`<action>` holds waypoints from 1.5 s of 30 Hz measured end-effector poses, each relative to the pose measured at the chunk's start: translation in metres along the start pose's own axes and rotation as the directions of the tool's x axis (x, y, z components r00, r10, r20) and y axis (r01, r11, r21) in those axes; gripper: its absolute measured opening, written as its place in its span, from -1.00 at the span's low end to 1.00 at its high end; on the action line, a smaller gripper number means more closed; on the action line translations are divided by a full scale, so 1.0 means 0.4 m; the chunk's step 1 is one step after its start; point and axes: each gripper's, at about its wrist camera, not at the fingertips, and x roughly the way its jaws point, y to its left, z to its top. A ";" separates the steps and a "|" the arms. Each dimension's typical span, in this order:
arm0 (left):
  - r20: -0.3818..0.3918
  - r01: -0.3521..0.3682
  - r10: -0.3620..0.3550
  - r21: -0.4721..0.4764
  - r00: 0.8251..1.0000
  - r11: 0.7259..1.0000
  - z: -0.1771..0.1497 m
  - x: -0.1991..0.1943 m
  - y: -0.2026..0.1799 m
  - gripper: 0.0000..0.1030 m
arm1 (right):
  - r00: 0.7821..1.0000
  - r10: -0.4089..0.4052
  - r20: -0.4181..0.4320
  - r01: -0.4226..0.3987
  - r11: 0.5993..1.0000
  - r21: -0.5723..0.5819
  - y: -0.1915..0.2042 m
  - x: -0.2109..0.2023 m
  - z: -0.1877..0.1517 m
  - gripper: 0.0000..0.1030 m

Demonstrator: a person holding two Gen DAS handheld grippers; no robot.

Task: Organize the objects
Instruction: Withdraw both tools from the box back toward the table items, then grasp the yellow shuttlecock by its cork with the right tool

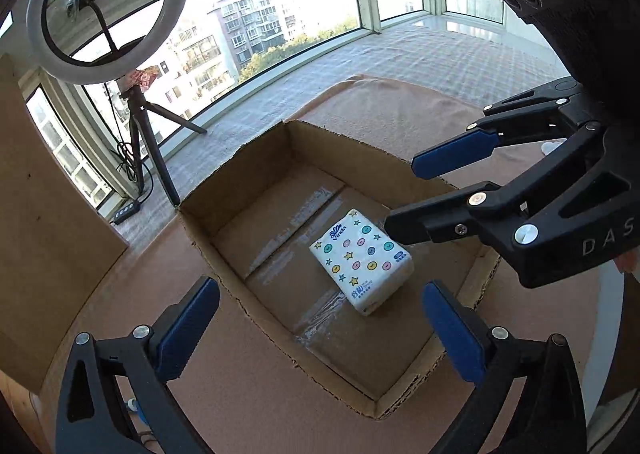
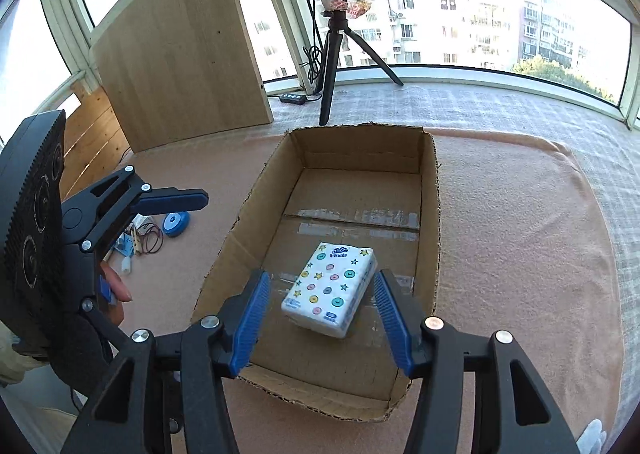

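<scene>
A: What do we have in the container?

B: We see one tissue pack (image 2: 330,289), white with coloured dots and stars, lying flat on the floor of the open cardboard box (image 2: 430,189), toward its near end. Nothing else shows in the box, only strips of tape across the bottom flaps.

A: And our grippers?

B: Our right gripper (image 2: 320,316) hangs over the near end of the box, fingers spread wide on either side of the pack and not touching it. Our left gripper (image 1: 320,328) also stands wide apart, holding nothing.

A: What surrounds the box?

B: It sits on a pinkish cloth (image 2: 520,234). To its left we see a blue tape roll (image 2: 176,222) and small clutter. Beyond it stand a ring light (image 1: 108,9) on a tripod and a wooden panel (image 2: 180,53).
</scene>
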 end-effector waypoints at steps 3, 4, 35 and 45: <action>0.015 -0.030 0.030 -0.040 0.999 0.999 -0.040 -0.050 0.019 1.00 | 1.000 -0.010 -0.003 0.011 1.000 0.019 0.002 -0.001 -0.008 -0.02; 0.017 -0.040 0.041 -0.049 0.999 0.998 -0.055 -0.068 0.023 1.00 | 1.000 -0.013 0.002 0.013 1.000 0.025 0.006 -0.005 -0.011 -0.01; -0.083 -0.254 0.245 -0.492 0.966 0.833 -0.861 -0.588 0.364 1.00 | 0.985 0.050 -0.166 -0.102 0.942 -0.320 0.825 0.210 -0.175 0.03; -0.099 -0.231 0.214 -0.595 0.972 0.770 -0.895 -0.566 0.362 1.00 | 0.992 -0.058 -0.116 -0.005 0.877 -0.480 0.808 0.295 -0.182 0.03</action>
